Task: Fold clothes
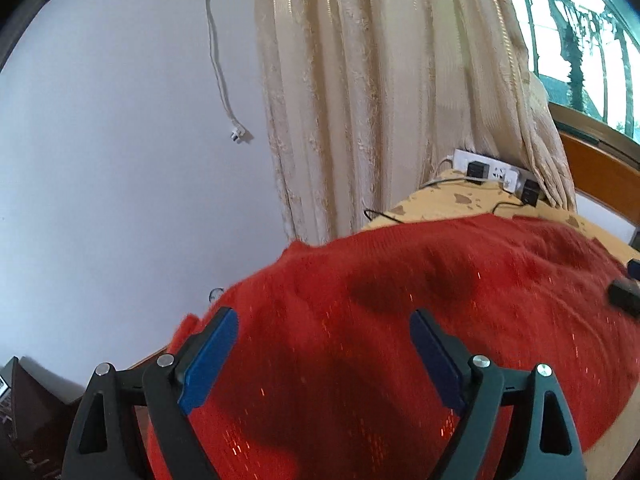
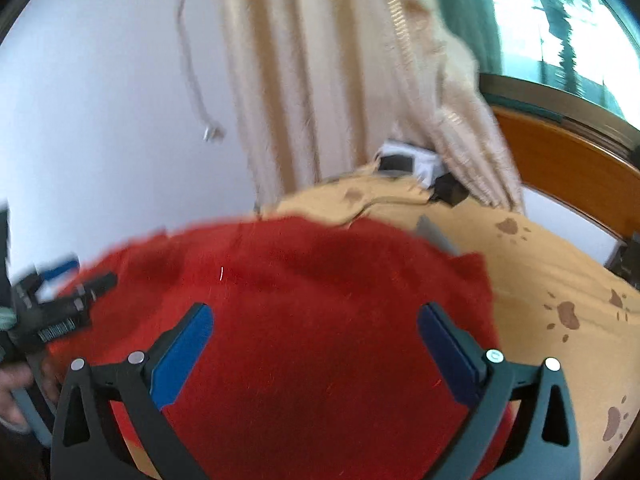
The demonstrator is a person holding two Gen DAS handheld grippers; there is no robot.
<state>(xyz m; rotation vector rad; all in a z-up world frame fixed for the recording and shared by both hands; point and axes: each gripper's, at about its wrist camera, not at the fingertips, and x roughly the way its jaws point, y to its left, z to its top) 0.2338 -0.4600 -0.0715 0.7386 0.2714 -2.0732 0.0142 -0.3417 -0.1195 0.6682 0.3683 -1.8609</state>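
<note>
Blue-padded fingers of the left gripper (image 1: 322, 340) fill the bottom of the left wrist view, spread wide with nothing between them, and only the red knitted sweater (image 1: 400, 320) shows in the gap behind them. That sweater is the landmark for everything else: it lies spread over a yellow bedsheet (image 1: 440, 200) printed with brown paw marks, and one edge of it hangs past the side of the bed toward the white wall (image 1: 100, 160).

Over the same sweater the right gripper (image 2: 316, 334) is also parted wide, its pads clear of the fabric as far as the blurred right wrist view allows; whether the tips brush the knit cannot be told. In that view the left gripper appears at the sweater's left edge, with part of a hand (image 2: 12, 388) below it.

Beyond the sweater's far edge a white power strip (image 1: 486, 170) with black plugs sits on the sheet, a black cable (image 1: 384, 216) trailing from it toward the sweater. Behind the strip hangs a cream curtain (image 1: 380, 80). To the right of the sweater a wooden bed frame (image 1: 600, 176) runs under a window (image 1: 580, 40). A white cord (image 1: 224, 80) hangs down the wall, up and left of the sweater.
</note>
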